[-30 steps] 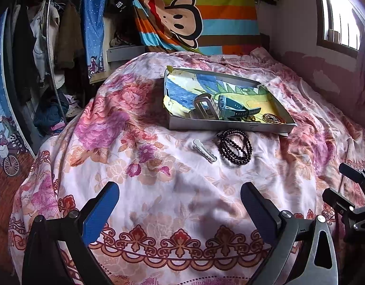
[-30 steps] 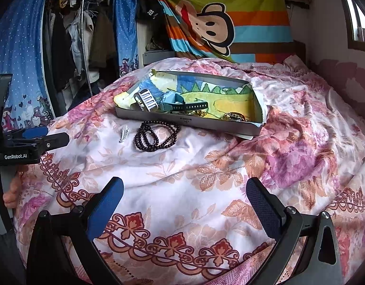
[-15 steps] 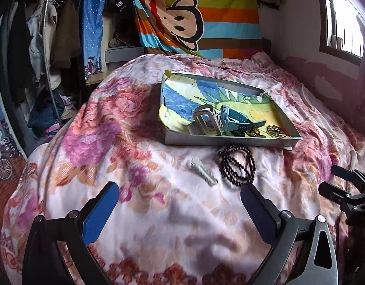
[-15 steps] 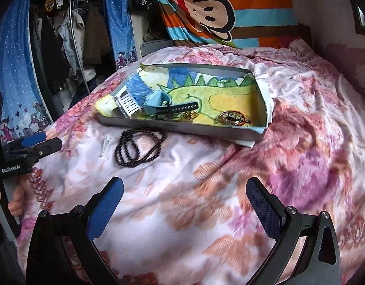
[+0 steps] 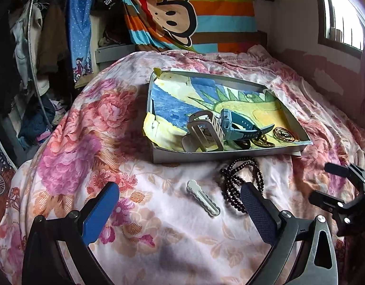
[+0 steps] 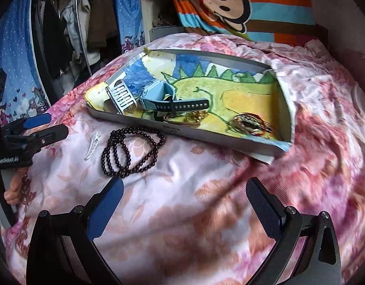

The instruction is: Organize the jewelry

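A grey tray [image 5: 220,155] [image 6: 201,135] lined with a dinosaur drawing sits on the floral bedspread. It holds a blue watch [image 5: 239,125] [image 6: 163,98], a silver claw clip [image 5: 201,130] [image 6: 120,96] and gold jewelry [image 5: 281,134] [image 6: 247,122]. A black bead necklace [image 5: 239,180] [image 6: 132,152] and a silver hair clip [image 5: 202,198] [image 6: 93,146] lie on the bedspread in front of the tray. My left gripper [image 5: 177,210] is open and empty, just short of the hair clip. My right gripper [image 6: 187,206] is open and empty, a little short of the beads.
The bed fills both views, with a monkey-print blanket [image 5: 182,14] hung at its head. A clothes rack [image 5: 32,47] stands to the left, a wall and a window [image 5: 341,16] to the right. Each gripper shows at the edge of the other's view [image 5: 343,197] [image 6: 28,135].
Both grippers have moved forward toward the tray; the necklace and hair clip now lie much closer. Both stayed open.
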`<state>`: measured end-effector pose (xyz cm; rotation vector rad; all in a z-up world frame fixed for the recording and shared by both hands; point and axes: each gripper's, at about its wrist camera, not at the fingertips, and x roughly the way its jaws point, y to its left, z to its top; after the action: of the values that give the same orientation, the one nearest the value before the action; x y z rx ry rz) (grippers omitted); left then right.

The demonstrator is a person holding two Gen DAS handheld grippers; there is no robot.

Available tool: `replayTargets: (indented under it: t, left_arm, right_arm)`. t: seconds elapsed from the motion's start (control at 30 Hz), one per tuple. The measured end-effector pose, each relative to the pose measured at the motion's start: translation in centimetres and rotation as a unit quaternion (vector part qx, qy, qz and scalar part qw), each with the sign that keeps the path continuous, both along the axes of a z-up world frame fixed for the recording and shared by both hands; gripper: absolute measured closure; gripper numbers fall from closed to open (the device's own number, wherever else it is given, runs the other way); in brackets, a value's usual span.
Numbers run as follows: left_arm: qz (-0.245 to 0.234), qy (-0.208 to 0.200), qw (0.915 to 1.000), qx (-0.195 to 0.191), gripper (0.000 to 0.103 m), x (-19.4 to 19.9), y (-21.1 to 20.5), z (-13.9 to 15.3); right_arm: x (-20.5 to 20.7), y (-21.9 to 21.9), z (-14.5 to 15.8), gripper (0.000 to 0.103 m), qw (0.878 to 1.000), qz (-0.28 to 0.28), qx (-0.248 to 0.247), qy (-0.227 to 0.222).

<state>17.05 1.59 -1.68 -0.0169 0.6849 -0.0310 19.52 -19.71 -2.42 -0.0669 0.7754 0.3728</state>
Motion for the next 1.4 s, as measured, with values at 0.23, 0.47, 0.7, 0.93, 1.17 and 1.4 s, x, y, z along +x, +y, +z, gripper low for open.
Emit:
replayTargets:
  t: [0.23, 0.47, 0.7, 0.93, 1.17, 1.4]
  left_arm:
    - [0.0, 0.014, 0.9999, 0.005, 0.0, 0.8, 0.3, -0.6]
    - [0.013, 0.042, 0.9989, 0.013, 0.0, 1.7, 0.8, -1.6]
    - [0.012, 0.07, 0.9974, 0.006, 0.009, 2.6, 0.9, -2.9]
    - [-0.013, 0.074, 0.9971, -0.008, 0.025, 3.0, 0.1, -3.3]
    - [-0.025, 0.097, 0.9949, -0.011, 0.039, 4.3, -0.4, -4.4]
    - [-0.026, 0.103, 0.9944, 0.001, 0.04, 4.8, -0.7, -4.7]
  right_arm:
    - [3.1, 2.1, -1.2, 0.024, 0.999, 0.033, 0.018, 0.029]
    - [4.4, 4.4, -2.6, 0.031, 0.995, 0.074, 0.027, 0.054]
    - [5.1, 5.6, -3.7, 0.031, 0.994, 0.084, 0.009, 0.07]
    - [4.5, 5.8, -4.4, 0.036, 0.996, 0.074, -0.005, 0.057]
    - [3.9, 4.8, -4.4, 0.053, 0.997, 0.058, 0.0, 0.045]
    - [4.1, 3.5, -4.3, 0.084, 0.999, 0.009, 0.003, 0.035]
